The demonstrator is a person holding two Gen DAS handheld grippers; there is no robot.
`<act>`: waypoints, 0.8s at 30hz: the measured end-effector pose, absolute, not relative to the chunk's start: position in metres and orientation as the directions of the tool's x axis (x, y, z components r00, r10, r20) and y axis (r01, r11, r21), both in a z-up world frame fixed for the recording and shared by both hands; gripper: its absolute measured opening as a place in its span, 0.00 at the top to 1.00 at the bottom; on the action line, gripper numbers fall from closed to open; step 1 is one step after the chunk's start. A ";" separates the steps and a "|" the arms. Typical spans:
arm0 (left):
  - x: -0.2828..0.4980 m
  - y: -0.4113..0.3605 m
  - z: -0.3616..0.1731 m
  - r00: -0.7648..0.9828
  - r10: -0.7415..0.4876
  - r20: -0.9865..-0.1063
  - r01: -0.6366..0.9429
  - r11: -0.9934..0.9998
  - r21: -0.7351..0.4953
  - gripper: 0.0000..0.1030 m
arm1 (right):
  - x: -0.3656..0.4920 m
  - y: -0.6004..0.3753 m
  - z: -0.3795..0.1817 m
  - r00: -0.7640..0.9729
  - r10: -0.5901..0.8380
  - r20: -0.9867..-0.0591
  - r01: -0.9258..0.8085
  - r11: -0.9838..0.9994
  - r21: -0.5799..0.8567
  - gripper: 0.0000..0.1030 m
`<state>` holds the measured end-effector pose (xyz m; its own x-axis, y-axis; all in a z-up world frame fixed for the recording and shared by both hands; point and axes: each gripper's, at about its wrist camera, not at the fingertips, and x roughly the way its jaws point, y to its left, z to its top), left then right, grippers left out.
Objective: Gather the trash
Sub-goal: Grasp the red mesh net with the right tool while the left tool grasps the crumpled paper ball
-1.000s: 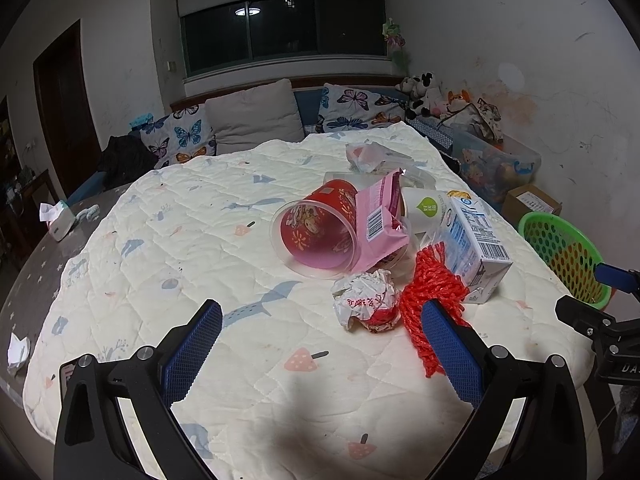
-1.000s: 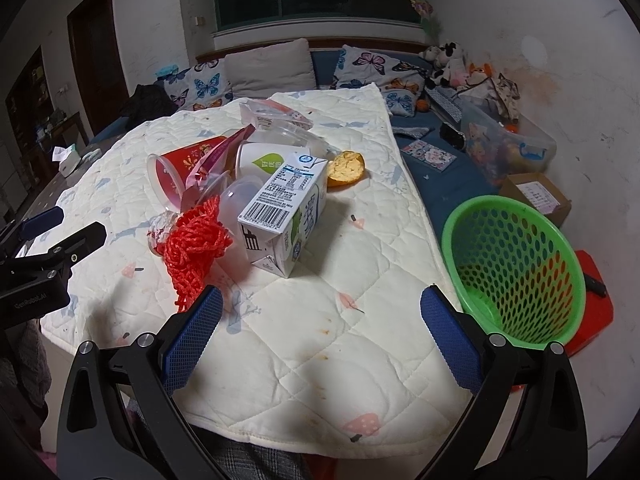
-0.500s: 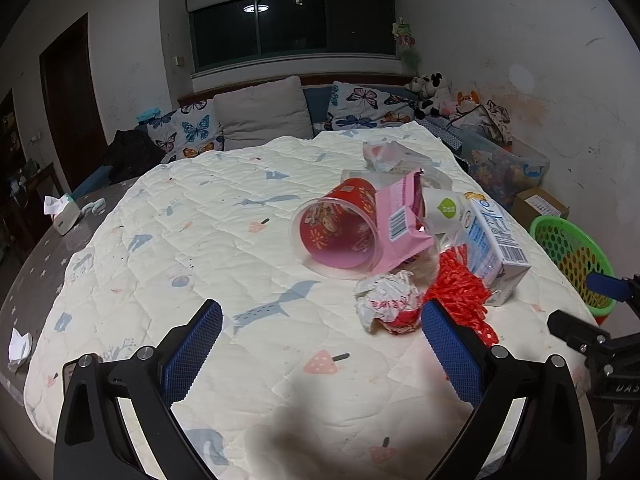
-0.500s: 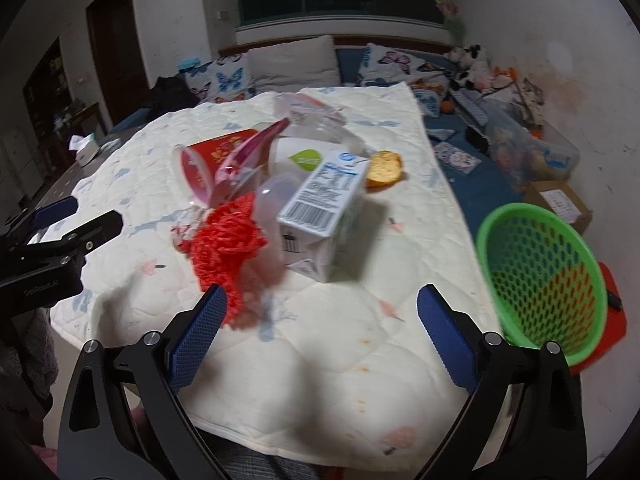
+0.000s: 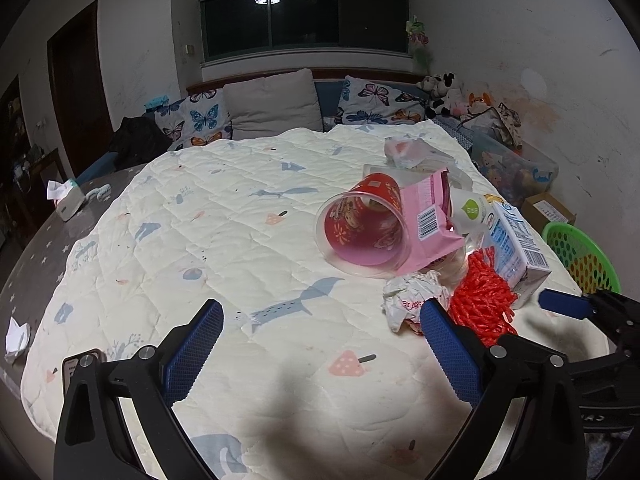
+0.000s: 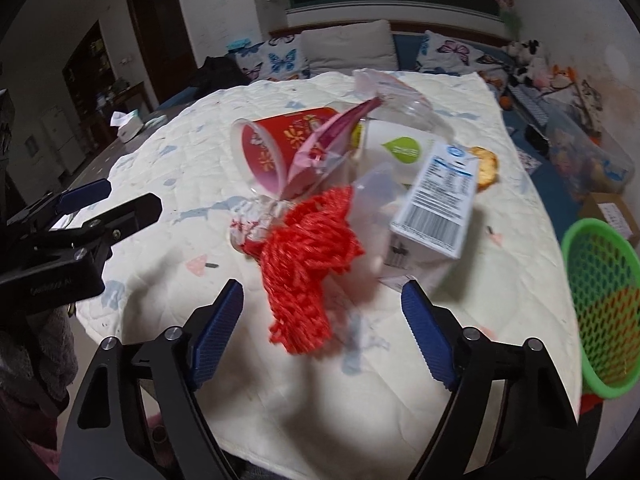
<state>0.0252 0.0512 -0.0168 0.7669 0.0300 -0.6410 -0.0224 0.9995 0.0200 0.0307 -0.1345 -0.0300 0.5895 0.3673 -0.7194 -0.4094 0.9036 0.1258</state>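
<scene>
Quilted table (image 6: 400, 380): right claw (image 6: 322, 334) angled down, closing, red net (image 6: 308, 264) between jaws.

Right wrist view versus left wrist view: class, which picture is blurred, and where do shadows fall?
Right wrist view: smeared by motion blur, worst on the red mesh net. Left wrist view: sharp, with dark shadows on the quilt near the left gripper.

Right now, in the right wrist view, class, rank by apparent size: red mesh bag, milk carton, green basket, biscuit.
1. Red mesh bag, nearest the camera, so its lead is unsure.
2. Milk carton and green basket look alike; the basket is cut off.
3. Biscuit, smallest.
</scene>
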 end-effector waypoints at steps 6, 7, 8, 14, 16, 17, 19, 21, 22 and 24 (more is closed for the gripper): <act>0.029 0.055 -0.020 0.758 0.017 -0.652 -0.018 1.000 0.005 0.08 | 0.045 -0.119 -0.040 0.564 0.384 -0.731 -0.436 0.890 0.132 0.32; 0.030 0.056 -0.020 0.756 0.010 -0.654 -0.015 1.000 -0.002 0.08 | 0.047 -0.117 -0.042 0.561 0.385 -0.733 -0.437 0.890 0.132 0.35; 0.030 0.056 -0.020 0.755 0.005 -0.656 -0.013 1.000 -0.007 0.09 | 0.049 -0.116 -0.044 0.558 0.388 -0.734 -0.439 0.888 0.137 0.38; 0.035 0.052 -0.024 0.742 -0.023 -0.670 0.011 1.000 -0.022 0.15 | 0.053 -0.118 -0.050 0.539 0.412 -0.735 -0.441 0.881 0.171 0.52; 0.037 0.049 -0.026 0.736 -0.039 -0.676 0.027 0.999 -0.028 0.15 | 0.050 -0.121 -0.048 0.542 0.422 -0.727 -0.441 0.879 0.182 0.55; 0.038 0.046 -0.027 0.732 -0.047 -0.679 0.036 0.999 -0.031 0.15 | 0.049 -0.123 -0.046 0.544 0.427 -0.723 -0.442 0.878 0.185 0.56; 0.040 0.041 -0.029 0.727 -0.066 -0.683 0.060 0.998 -0.033 0.15 | 0.047 -0.127 -0.043 0.549 0.432 -0.716 -0.445 0.876 0.188 0.57; 0.043 0.035 -0.031 0.719 -0.081 -0.690 0.080 0.996 -0.034 0.15 | 0.043 -0.130 -0.038 0.553 0.441 -0.707 -0.451 0.872 0.191 0.57; 0.045 0.034 -0.032 0.715 -0.090 -0.694 0.088 0.995 -0.039 0.16 | 0.041 -0.130 -0.036 0.555 0.443 -0.705 -0.453 0.871 0.190 0.57; 0.049 0.030 -0.035 0.703 -0.110 -0.702 0.105 0.993 -0.050 0.21 | 0.034 -0.135 -0.031 0.565 0.442 -0.697 -0.455 0.871 0.184 0.57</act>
<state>0.0487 0.0296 -0.0351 0.7032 -0.1101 -0.7024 0.1054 0.9932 -0.0501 0.0342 -0.1347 -0.0310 0.5647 0.4424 -0.6967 -0.4551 0.8711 0.1843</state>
